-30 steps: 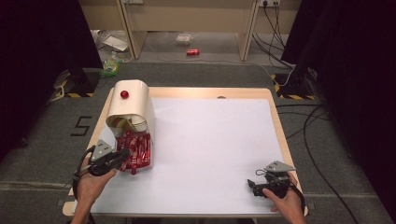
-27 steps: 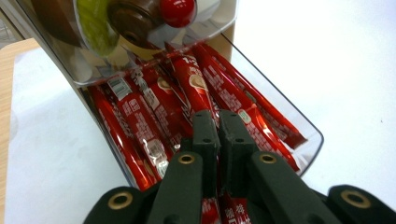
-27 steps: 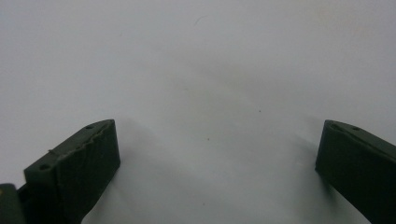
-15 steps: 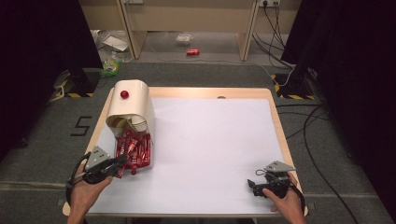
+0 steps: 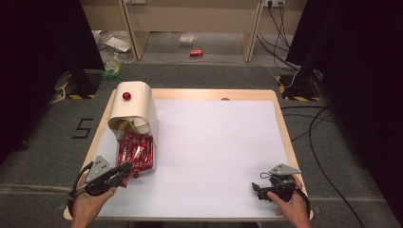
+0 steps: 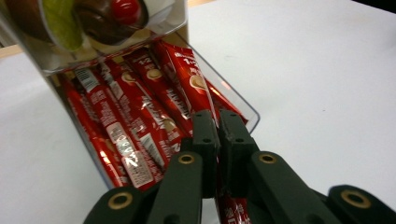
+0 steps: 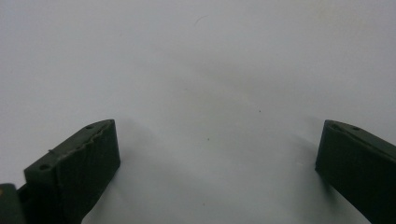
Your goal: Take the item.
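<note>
Left gripper [image 6: 218,122] pinches a red packet [image 6: 196,91] at the tray [image 5: 153,156]; right gripper [image 7: 217,154], fingers wide, rests near right on the counter [image 5: 214,142].

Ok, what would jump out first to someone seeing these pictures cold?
The heap of red sachets spilling from the cream dispenser at the table's left edge, with the left tongs shut on one sachet. Then the right tongs, open over the bare white mat.

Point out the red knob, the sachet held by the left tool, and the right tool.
red knob [image 5: 126,96], high view, its round top.
held sachet [image 6: 198,88], left gripper view, its printed face.
right tool [image 5: 255,189], high view, between its tips.
</note>
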Tool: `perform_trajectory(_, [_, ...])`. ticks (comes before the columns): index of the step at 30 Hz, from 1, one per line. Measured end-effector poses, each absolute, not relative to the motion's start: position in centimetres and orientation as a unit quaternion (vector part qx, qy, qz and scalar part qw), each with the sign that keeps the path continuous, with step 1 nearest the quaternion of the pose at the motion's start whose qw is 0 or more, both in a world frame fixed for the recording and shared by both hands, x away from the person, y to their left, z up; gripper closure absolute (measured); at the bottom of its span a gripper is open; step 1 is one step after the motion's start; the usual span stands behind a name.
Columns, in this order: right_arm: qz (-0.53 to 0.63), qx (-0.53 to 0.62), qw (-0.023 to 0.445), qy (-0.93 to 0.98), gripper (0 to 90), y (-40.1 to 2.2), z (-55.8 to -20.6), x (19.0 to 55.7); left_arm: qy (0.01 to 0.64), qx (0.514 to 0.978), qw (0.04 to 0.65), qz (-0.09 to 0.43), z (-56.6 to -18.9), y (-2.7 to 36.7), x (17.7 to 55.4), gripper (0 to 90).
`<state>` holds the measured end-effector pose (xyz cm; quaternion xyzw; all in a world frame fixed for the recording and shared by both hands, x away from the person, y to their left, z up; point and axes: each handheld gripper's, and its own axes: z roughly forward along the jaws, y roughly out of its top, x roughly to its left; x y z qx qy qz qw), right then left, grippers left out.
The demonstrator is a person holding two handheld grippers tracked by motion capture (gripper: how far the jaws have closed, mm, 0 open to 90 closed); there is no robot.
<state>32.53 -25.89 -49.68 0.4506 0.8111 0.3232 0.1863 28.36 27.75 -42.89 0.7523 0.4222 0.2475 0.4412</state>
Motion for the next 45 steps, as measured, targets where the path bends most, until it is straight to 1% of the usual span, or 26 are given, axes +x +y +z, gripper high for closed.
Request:
perform_trajectory(13, [0.323, 0.451, 0.186, 0.811, 0.2, -25.9, -49.7, 32.5, 0.399, 0.757, 0.457, 0.245, -42.3, 25.7, 28.8, 85.6])
perform_trajectory(29, [0.324, 0.450, 0.186, 0.811, 0.2, -25.9, -49.7, 32.5, 0.386, 0.748, 0.485, 0.235, -42.0, 22.8, 31.1, 85.5])
perform_trajectory(45, [0.323, 0.451, 0.186, 0.811, 0.2, -25.9, -49.7, 32.5, 0.371, 0.752, 0.495, 0.228, -41.9, 19.6, 33.3, 85.5])
